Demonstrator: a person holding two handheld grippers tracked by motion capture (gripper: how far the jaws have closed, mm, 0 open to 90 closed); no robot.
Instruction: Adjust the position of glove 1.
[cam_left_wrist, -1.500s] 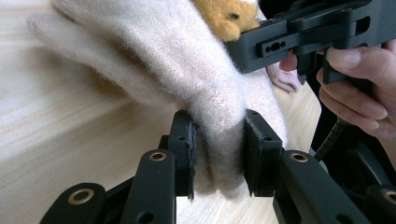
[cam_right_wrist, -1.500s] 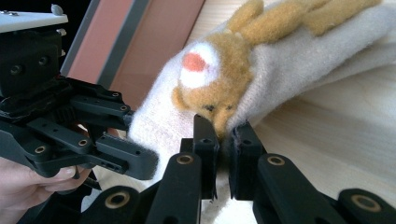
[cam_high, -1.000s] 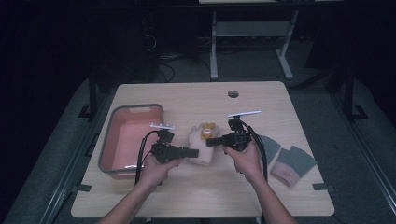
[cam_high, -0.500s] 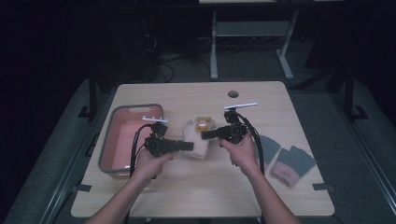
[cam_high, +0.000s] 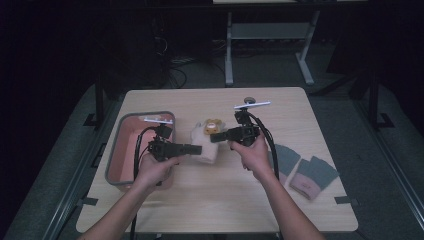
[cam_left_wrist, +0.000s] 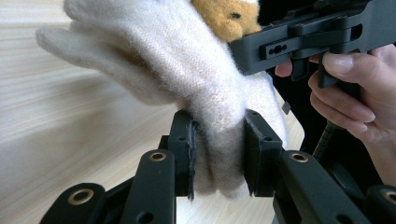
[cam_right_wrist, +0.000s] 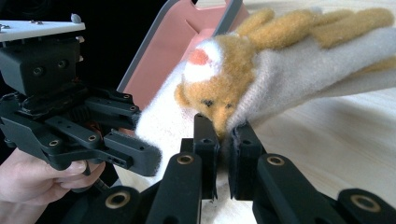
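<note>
A cream woolly glove (cam_high: 206, 145) with an orange bear face (cam_right_wrist: 219, 88) hangs stretched between my two grippers, a little above the table's middle. My left gripper (cam_left_wrist: 219, 140) is shut on the glove's cream cuff (cam_left_wrist: 219, 158), which bunches between its pads. My right gripper (cam_right_wrist: 223, 135) is shut on the glove's edge just under the bear face. In the high view the left gripper (cam_high: 197, 148) comes in from the left and the right gripper (cam_high: 214, 136) from the right, tips close together.
A pink bin with a grey rim (cam_high: 116, 150) stands at the table's left, just behind my left hand. Two grey gloves with pink cuffs (cam_high: 312, 176) lie at the right edge. A small round dark disc (cam_high: 248, 100) sits near the far edge.
Both hands have risen and shifted slightly toward the far side, carrying the glove up off the table between them. Both grips stay as they were.
</note>
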